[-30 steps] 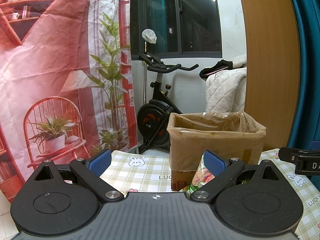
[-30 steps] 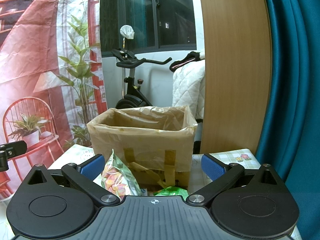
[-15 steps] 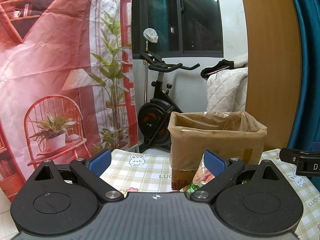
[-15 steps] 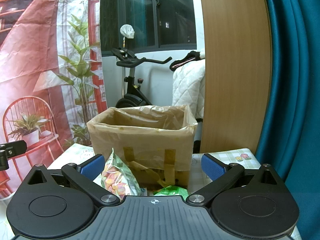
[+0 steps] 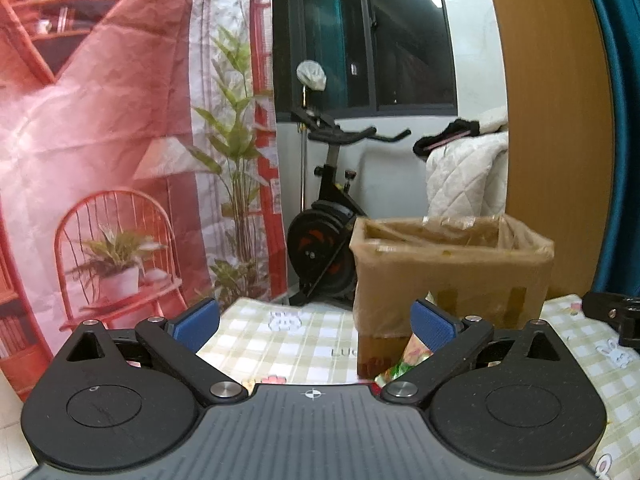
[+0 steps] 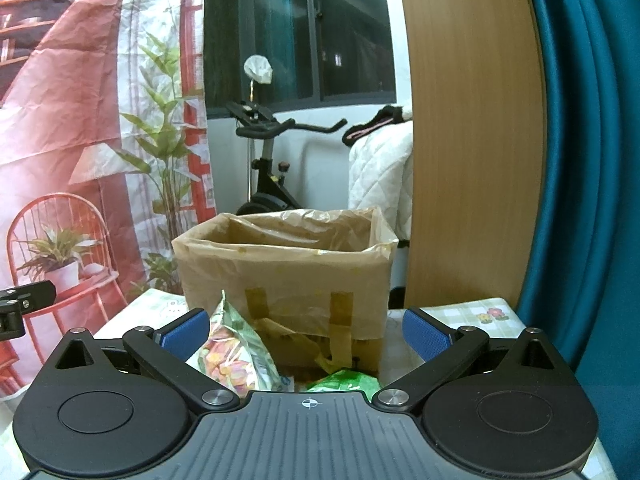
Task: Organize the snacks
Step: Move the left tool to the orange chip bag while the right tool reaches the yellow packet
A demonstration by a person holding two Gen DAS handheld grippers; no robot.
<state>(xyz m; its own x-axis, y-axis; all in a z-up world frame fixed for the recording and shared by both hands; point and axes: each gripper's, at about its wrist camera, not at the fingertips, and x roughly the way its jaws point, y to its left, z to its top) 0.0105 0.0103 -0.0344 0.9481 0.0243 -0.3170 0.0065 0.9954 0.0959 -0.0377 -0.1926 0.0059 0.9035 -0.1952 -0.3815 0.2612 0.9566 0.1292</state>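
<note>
- The left gripper [image 5: 314, 320] has its fingers spread wide and holds nothing; it hangs low over the counter [image 5: 280, 340], probably so that it is ready to come down on a packet.
- The right gripper [image 6: 306, 330] is also spread wide and empty, and it looks straight at the box [image 6: 286, 276].
- The box is lined with a thin plastic bag and its top is open. I judge it is the place where the snacks must go, which is why both grippers face it.
- A colourful snack bag [image 6: 236, 356] stands tilted on the counter just before the box, near the right gripper's left finger.
- A green packet [image 6: 344, 381] lies beside it, mostly hidden by the gripper body.
- Both snacks are outside the box, so the sorting seems not yet started for them.
</note>
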